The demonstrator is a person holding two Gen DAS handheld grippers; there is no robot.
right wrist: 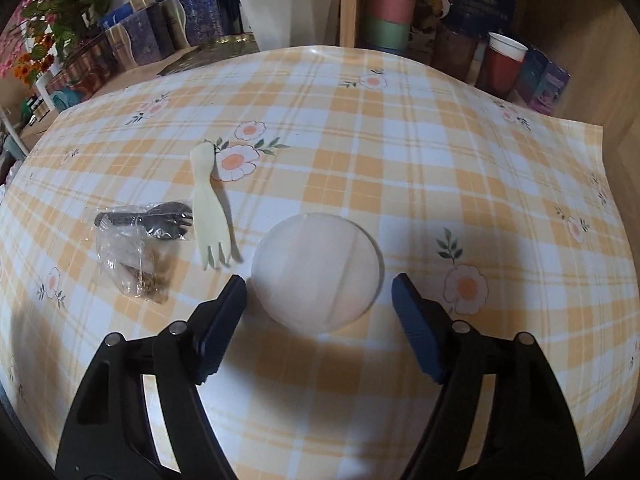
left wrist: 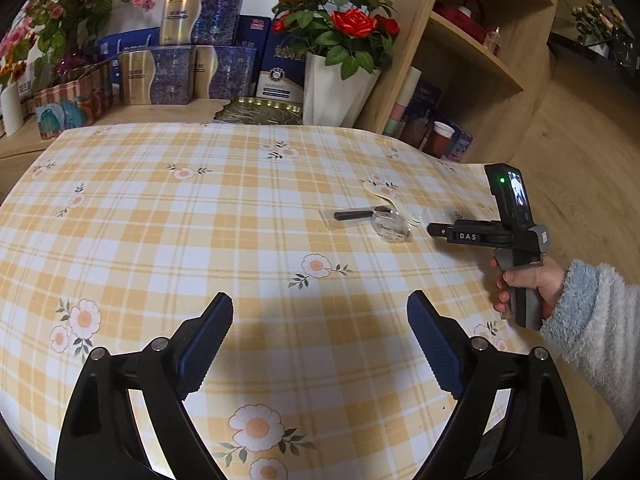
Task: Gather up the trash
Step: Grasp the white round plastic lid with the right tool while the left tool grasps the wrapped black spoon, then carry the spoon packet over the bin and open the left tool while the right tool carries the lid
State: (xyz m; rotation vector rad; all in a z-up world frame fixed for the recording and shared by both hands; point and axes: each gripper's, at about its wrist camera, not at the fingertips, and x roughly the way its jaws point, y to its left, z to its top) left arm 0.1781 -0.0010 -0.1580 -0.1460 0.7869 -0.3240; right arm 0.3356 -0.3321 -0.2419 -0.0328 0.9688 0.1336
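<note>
On the checked tablecloth (right wrist: 440,168) lie a translucent round lid (right wrist: 318,256), a cream plastic fork (right wrist: 210,208), a black fork in clear wrap (right wrist: 160,216) and a crumpled clear bag with brown crumbs (right wrist: 132,268). My right gripper (right wrist: 318,280) is open, its fingertips flanking the lid's near half without touching it. In the left wrist view the right gripper (left wrist: 431,229), held by a hand in a fluffy blue sleeve, points at the lid (left wrist: 436,213), the bag (left wrist: 390,229) and the cream fork (left wrist: 390,198). My left gripper (left wrist: 320,300) hangs open over bare cloth.
Behind the table stand blue and gold boxes (left wrist: 192,68), a white pot of red roses (left wrist: 336,88), a gold tray (left wrist: 260,112) and a wooden shelf (left wrist: 472,52) with cups (right wrist: 502,62). The cloth's right edge (right wrist: 600,168) drops to the wooden floor.
</note>
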